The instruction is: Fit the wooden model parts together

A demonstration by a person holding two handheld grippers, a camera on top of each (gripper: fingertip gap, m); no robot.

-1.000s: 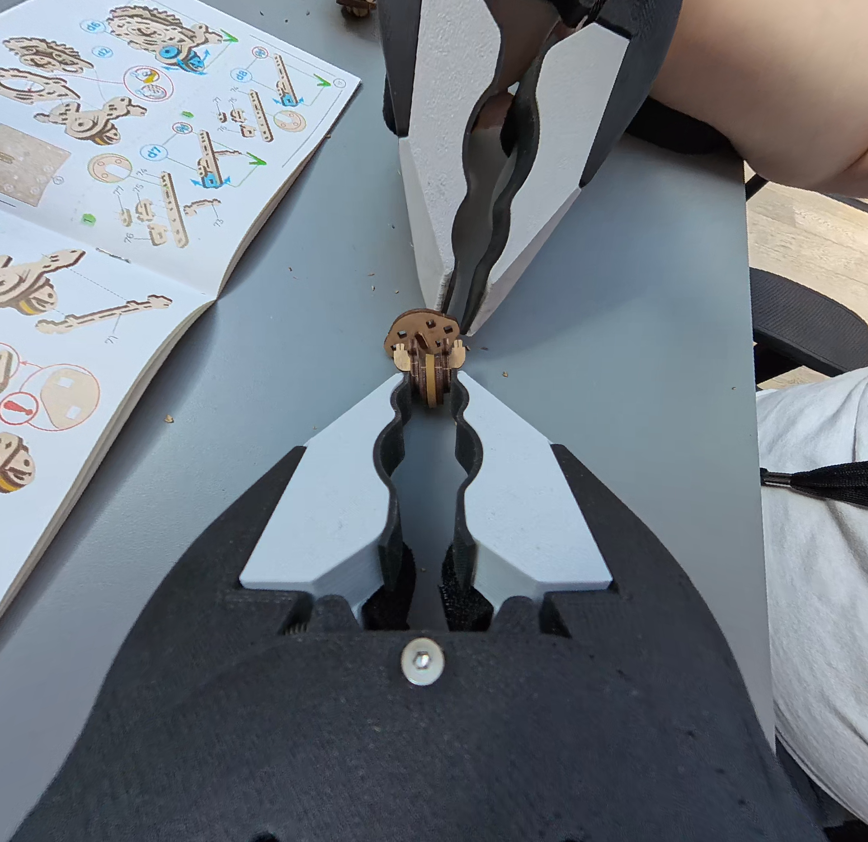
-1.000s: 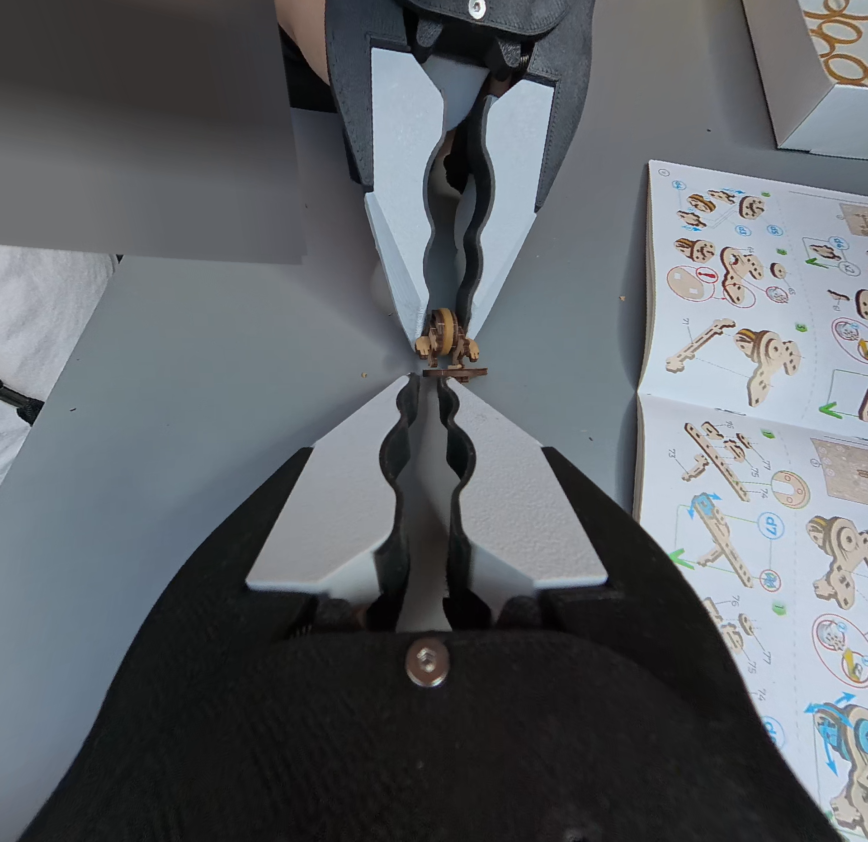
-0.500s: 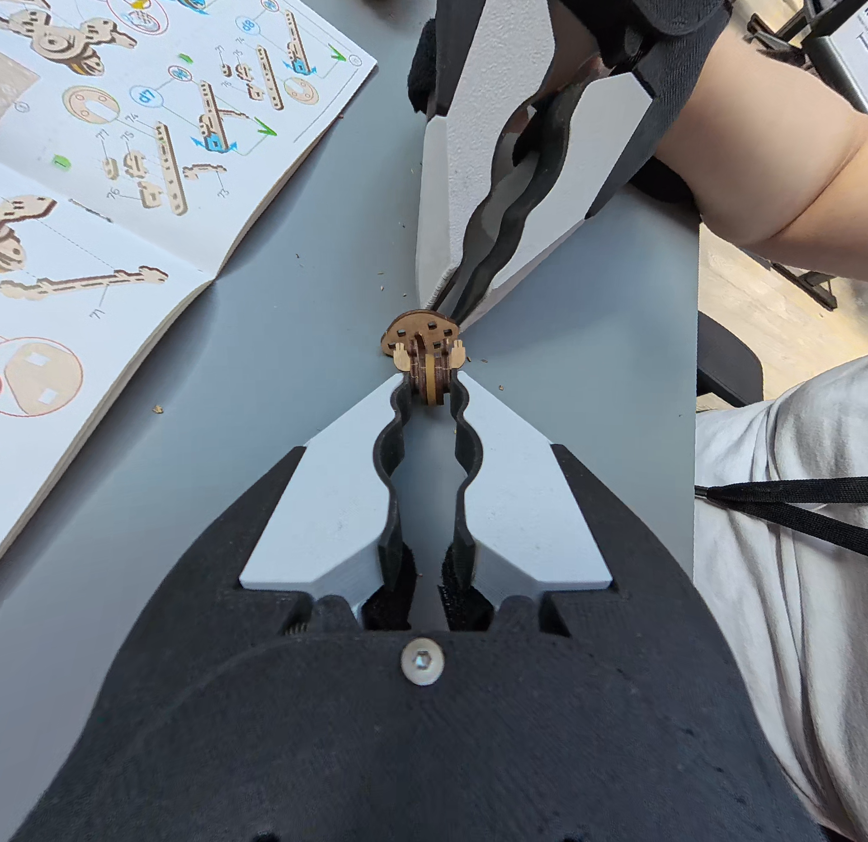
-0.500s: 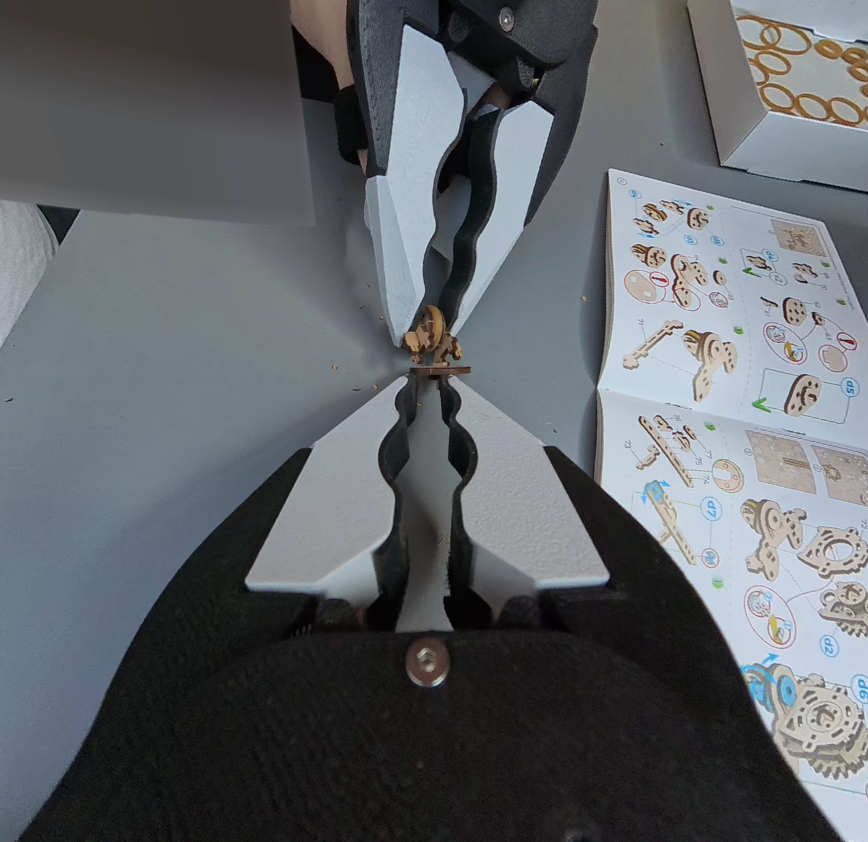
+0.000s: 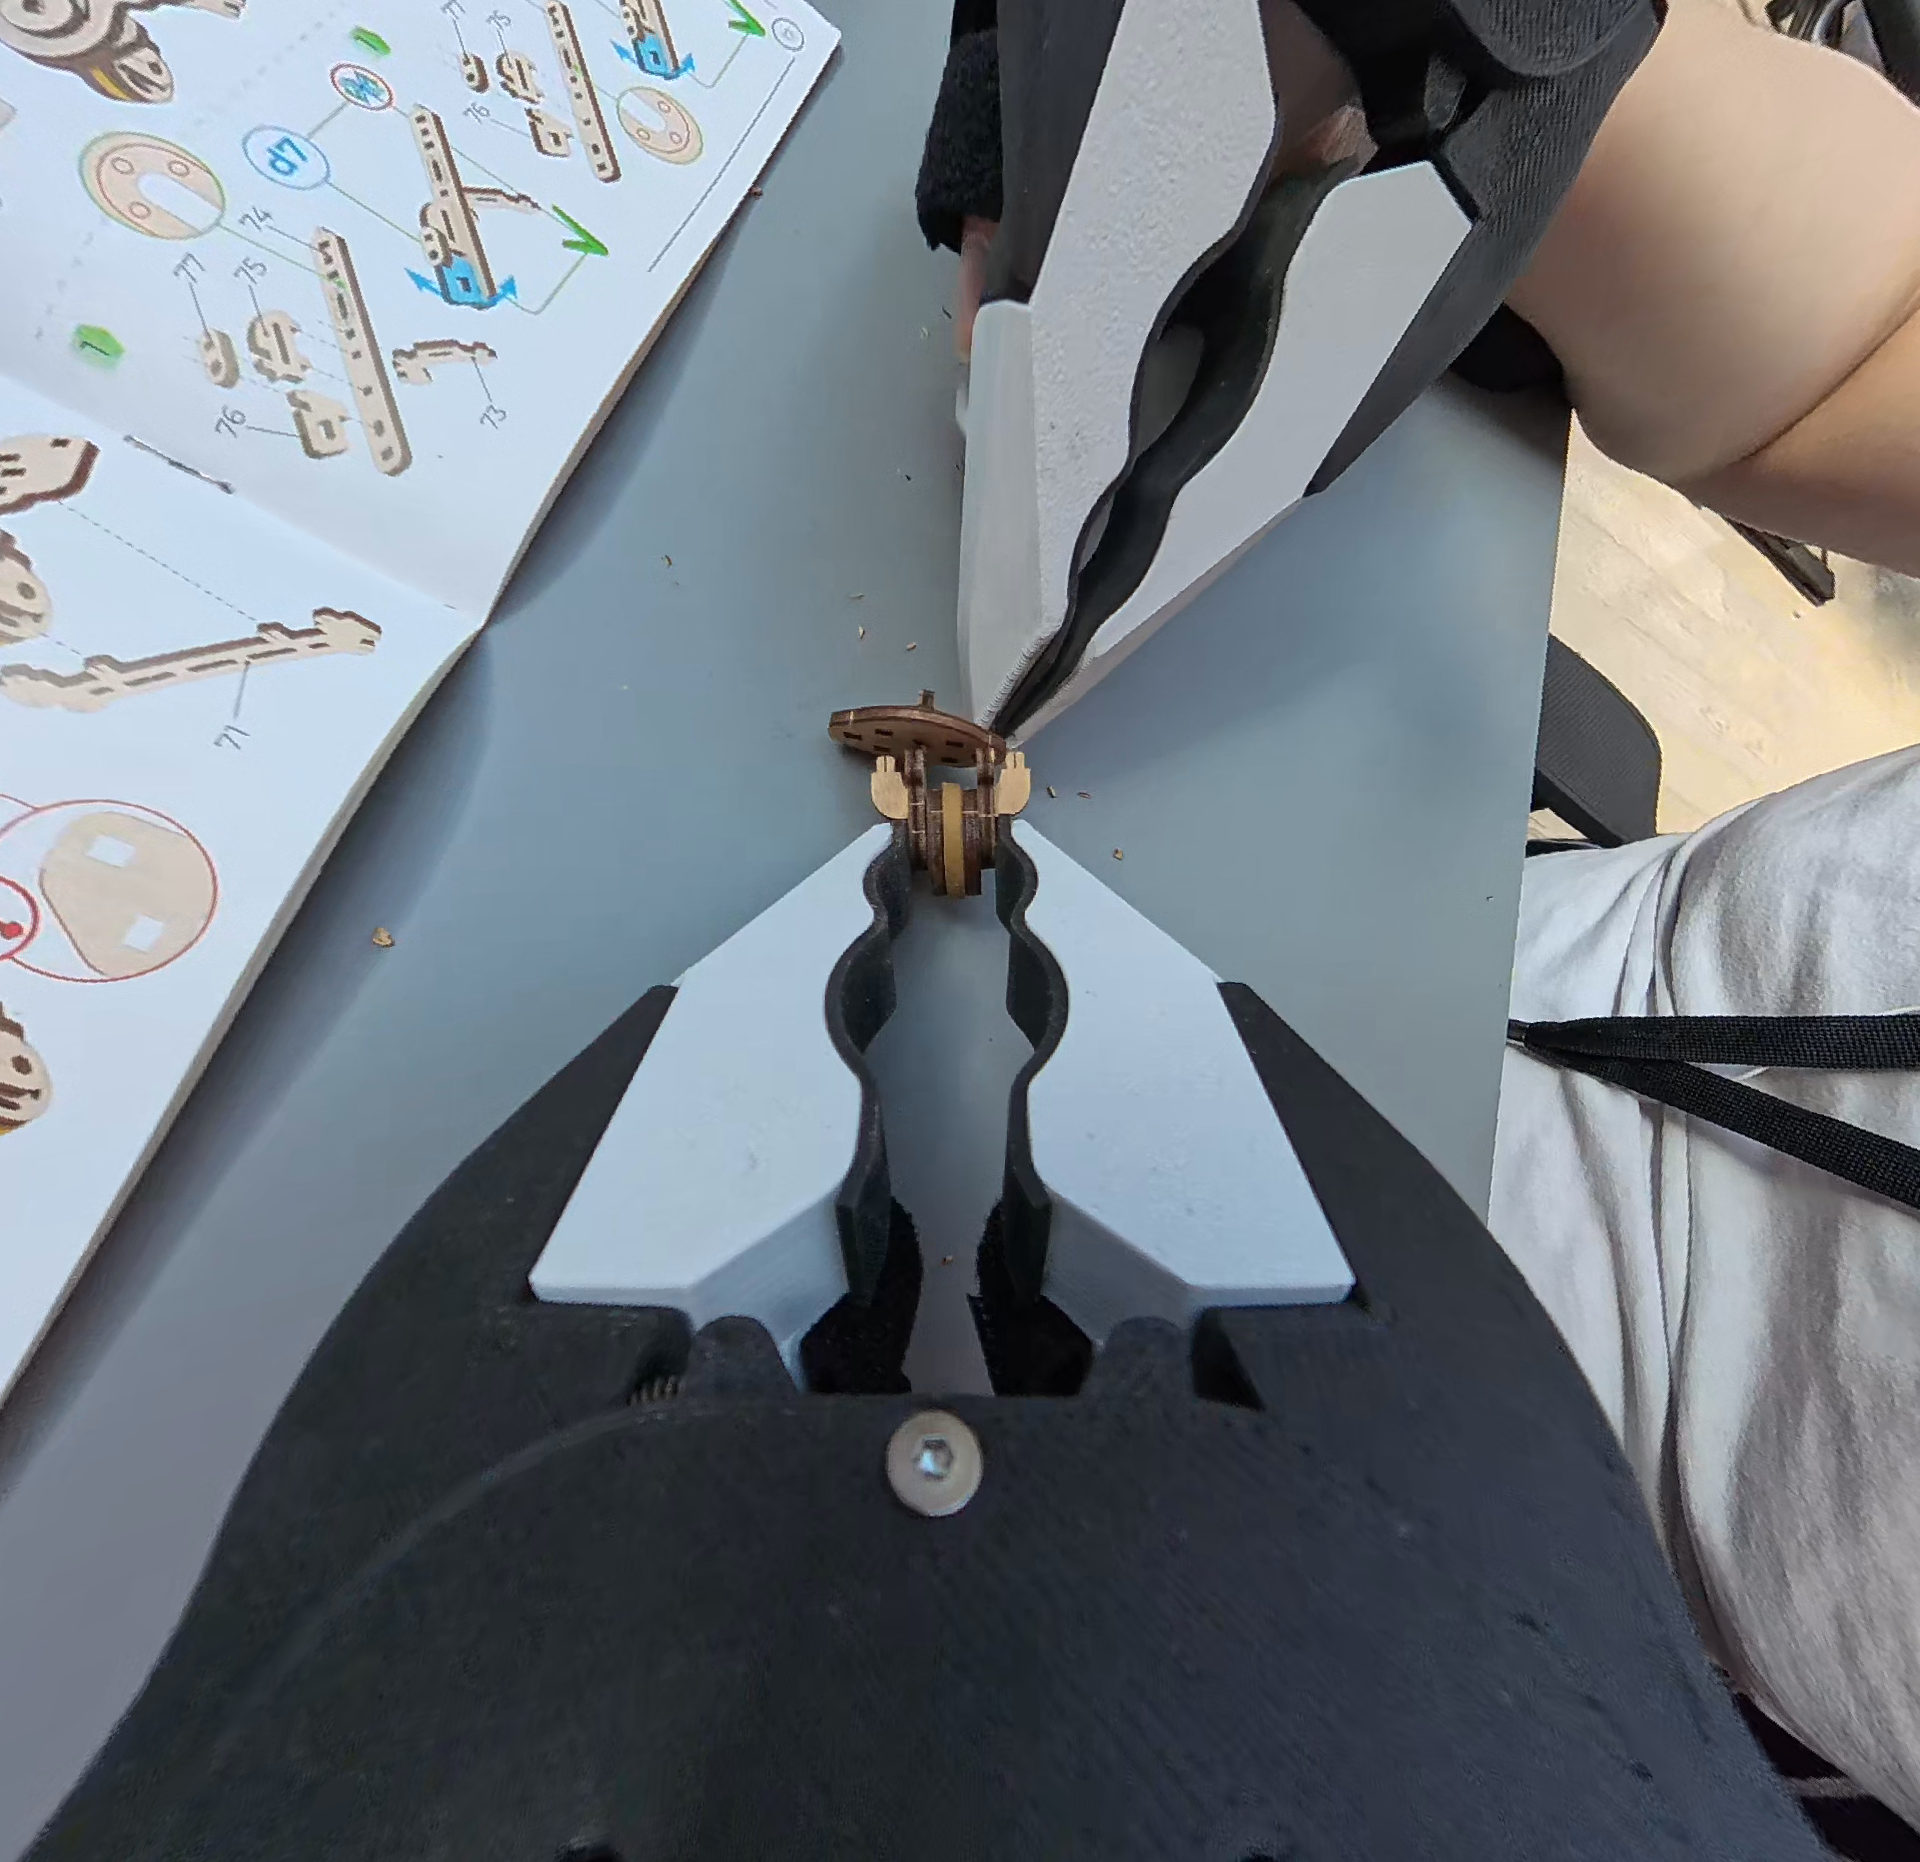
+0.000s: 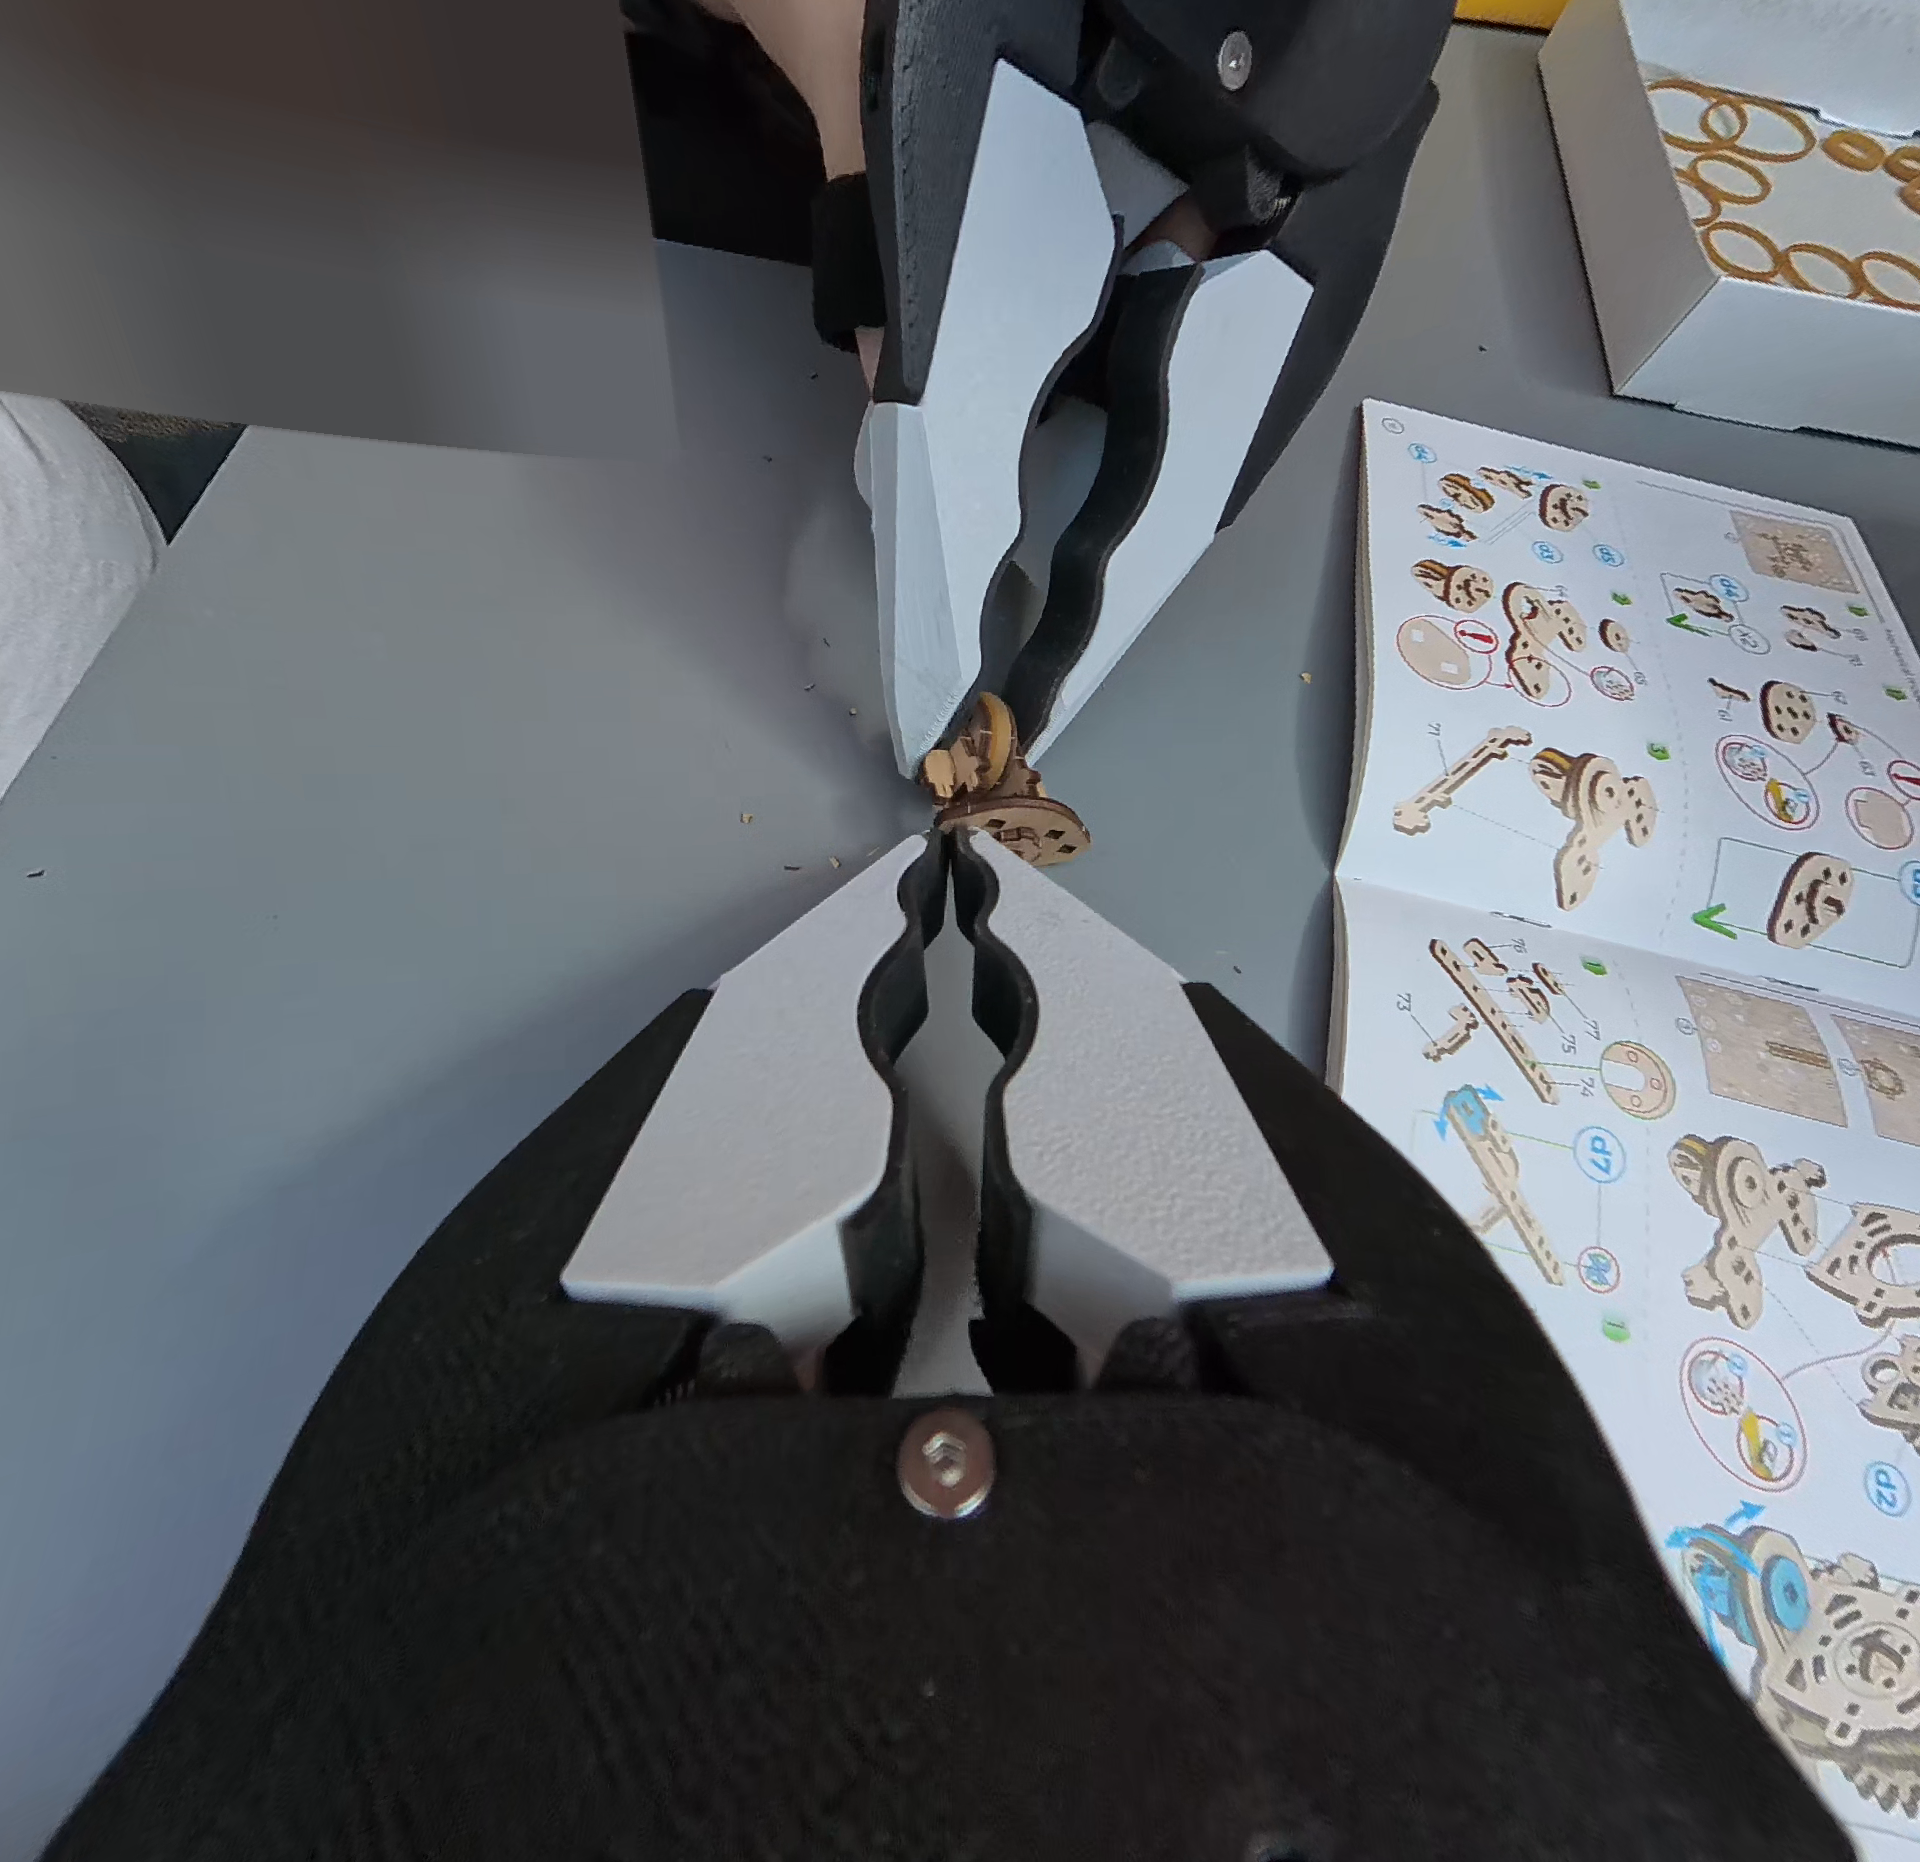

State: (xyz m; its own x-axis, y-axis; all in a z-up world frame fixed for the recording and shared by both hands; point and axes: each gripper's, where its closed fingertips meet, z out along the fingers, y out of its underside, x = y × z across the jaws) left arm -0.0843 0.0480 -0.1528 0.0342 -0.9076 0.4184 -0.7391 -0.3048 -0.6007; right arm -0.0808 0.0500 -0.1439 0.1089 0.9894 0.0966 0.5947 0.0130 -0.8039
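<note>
My left gripper (image 5: 951, 848) is shut on a small layered wooden wheel piece (image 5: 948, 825) with two hand-shaped tabs, held above the grey table (image 5: 675, 773). My right gripper (image 6: 951, 848) is shut on the rim of a flat oval wooden disc (image 6: 1029, 833) with small slots. The disc (image 5: 902, 734) sits against the posts of the wheel piece (image 6: 977, 752). The two grippers meet tip to tip. The right gripper (image 5: 1003, 726) enters the left wrist view from above, and the left gripper (image 6: 966, 750) enters the right wrist view from above.
An open instruction booklet (image 5: 312, 358) lies on the table beside the grippers; it also shows in the right wrist view (image 6: 1610, 877). A white box (image 6: 1766, 254) with wooden ring sheets stands at the back. The table edge (image 5: 1527, 773) and a person's lap are close by. Wood crumbs dot the table.
Both grippers have tilted against each other while staying closed. The disc has turned: edge-on in the left wrist view now, its slotted face showing in the right wrist view. The right jaws look closer together.
</note>
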